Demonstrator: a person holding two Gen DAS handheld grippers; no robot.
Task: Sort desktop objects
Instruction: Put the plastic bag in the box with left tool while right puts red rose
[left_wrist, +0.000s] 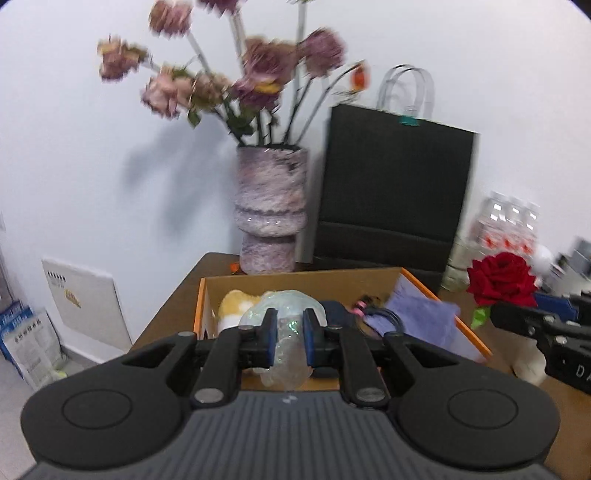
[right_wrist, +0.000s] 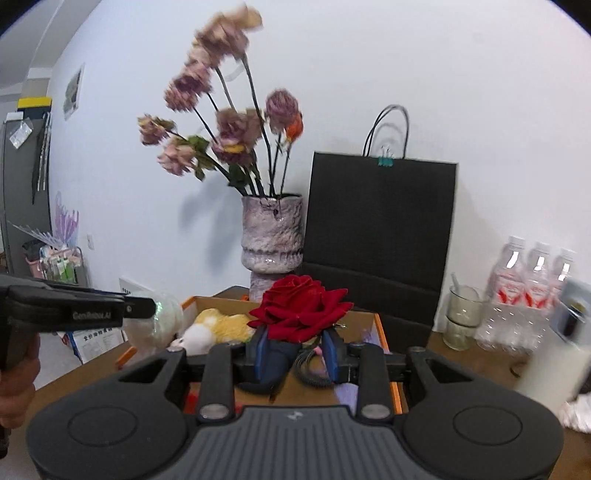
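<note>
Item: translucent iridescent plastic piece (left_wrist: 286, 341), pinched between the nearly closed jaws of the left gripper (left_wrist: 290, 338), above the open orange-edged cardboard box (left_wrist: 447, 310). Item: red fabric rose (right_wrist: 301, 312), bloom just above the partly closed right gripper (right_wrist: 295, 356); its hold on the stem is likely, not certain. Risk: slick plastic may slip, and the rose may tip out and miss the box

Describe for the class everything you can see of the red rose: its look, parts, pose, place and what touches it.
The red rose is one full, velvety, deep-red bloom, probably artificial. A green leaf shows under it in the left wrist view; its stem is hidden. It is held up above the open cardboard box, in front of the vase, with the right gripper closed below the bloom. Nothing else visibly touches it.
</note>
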